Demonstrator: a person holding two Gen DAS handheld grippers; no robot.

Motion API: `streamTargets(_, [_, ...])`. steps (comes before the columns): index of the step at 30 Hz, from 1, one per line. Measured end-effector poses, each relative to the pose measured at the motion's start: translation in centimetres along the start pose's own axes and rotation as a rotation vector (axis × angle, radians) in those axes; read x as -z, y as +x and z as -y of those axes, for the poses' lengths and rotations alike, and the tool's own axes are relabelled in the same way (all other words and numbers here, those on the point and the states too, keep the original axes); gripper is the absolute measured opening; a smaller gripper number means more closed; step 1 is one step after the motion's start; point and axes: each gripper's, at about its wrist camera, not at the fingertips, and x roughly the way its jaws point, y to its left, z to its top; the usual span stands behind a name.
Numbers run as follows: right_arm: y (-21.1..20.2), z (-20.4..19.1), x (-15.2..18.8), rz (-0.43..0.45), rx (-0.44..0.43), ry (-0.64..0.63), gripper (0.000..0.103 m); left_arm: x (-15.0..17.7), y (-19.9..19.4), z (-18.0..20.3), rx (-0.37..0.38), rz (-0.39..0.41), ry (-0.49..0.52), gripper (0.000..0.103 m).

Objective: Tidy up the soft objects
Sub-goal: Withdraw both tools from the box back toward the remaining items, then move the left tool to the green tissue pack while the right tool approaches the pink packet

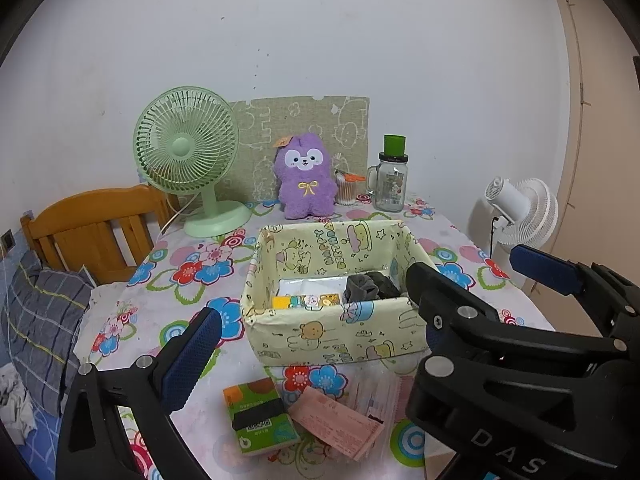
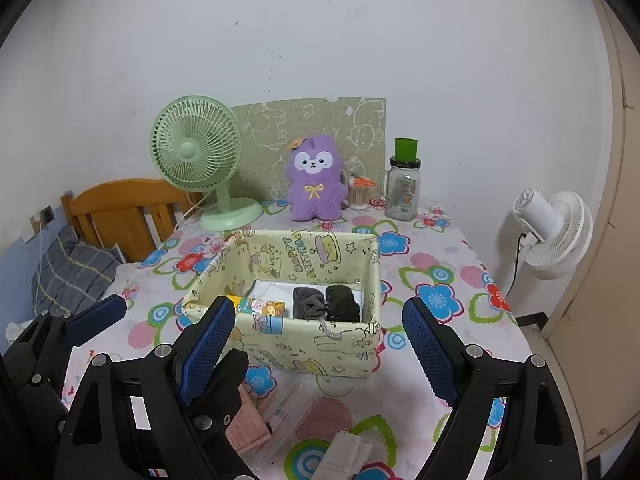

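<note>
Right wrist view: right claw (image 2: 326, 354) wide apart, empty; left claw (image 1: 316, 334) apart too. Between picks, I'd say; next grab white cloth (image 2: 346, 454) off desk (image 2: 436, 236), drop in fabric bin (image 2: 280, 340).

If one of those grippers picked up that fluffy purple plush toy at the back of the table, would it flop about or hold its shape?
The fluffy purple plush toy would probably squash and sag, since its fuzzy fabric body looks stuffed. It likely weighs little for its bulk. It stands upright near the green patterned board, so a push would probably tip it rather than slide it.
</note>
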Motion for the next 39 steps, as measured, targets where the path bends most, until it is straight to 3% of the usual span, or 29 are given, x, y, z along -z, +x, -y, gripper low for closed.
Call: streamTargets(39, [2.7,-2.3,4.4,-0.075,-0.064,-0.035,0.088,4.5,1.6,-1.7,0.055,-0.094,0.054,0.103])
